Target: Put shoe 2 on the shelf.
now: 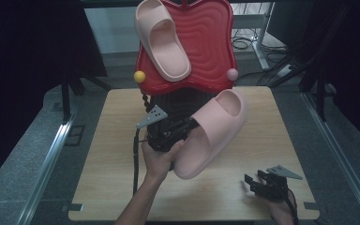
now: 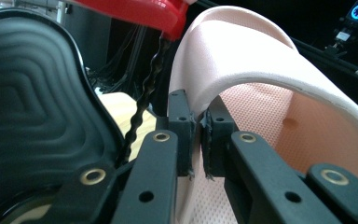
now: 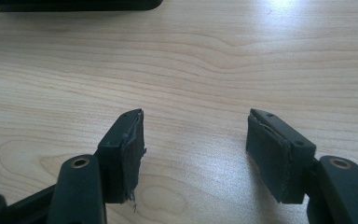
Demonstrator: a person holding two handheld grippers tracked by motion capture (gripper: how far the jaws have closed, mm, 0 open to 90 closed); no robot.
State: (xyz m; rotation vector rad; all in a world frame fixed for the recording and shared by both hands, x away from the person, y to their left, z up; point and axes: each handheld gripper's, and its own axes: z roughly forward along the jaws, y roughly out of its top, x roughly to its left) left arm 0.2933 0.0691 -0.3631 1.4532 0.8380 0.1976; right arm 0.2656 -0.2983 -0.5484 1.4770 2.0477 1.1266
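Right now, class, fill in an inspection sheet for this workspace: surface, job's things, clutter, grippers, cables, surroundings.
Surface: wooden table, bare in front.
Job's things: pink slipper held up; second slipper lying on red tray of the rack.
Clutter: nothing seen.
Grippers: left hand-held gripper shut on the slipper's strap; right hand-held gripper open, low over the table.
Cables: black cable trailing from the left gripper.
Surroundings: grey floor, more cables behind.
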